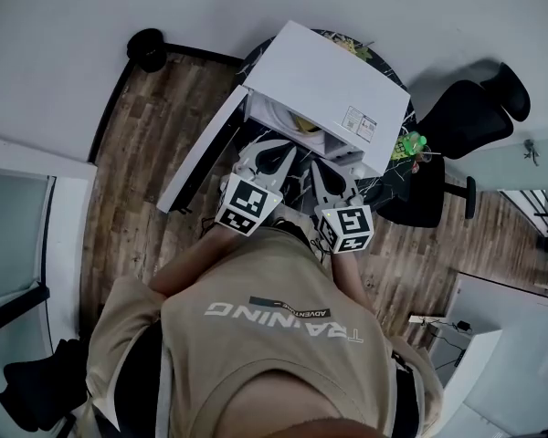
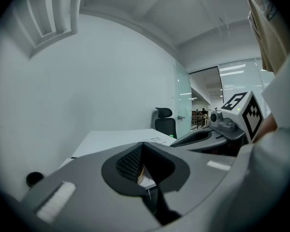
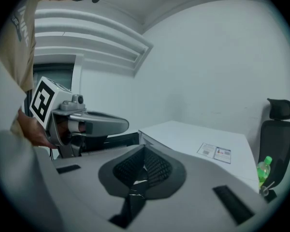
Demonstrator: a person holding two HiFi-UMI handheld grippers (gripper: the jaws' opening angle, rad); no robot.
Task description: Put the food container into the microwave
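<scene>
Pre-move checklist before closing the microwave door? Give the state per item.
1. Microwave door fully open, swung left: ok.
2. Food container in the cavity: something white with yellow shows inside; whether it is fully seated, cannot tell.
3. Left gripper empty: jaws together, nothing held: ok.
4. Right gripper empty: jaws together, nothing held: ok.
5. Both grippers outside the cavity: cannot tell.
6. Green bottle off the door's path, on the side away from the door: ok.
</scene>
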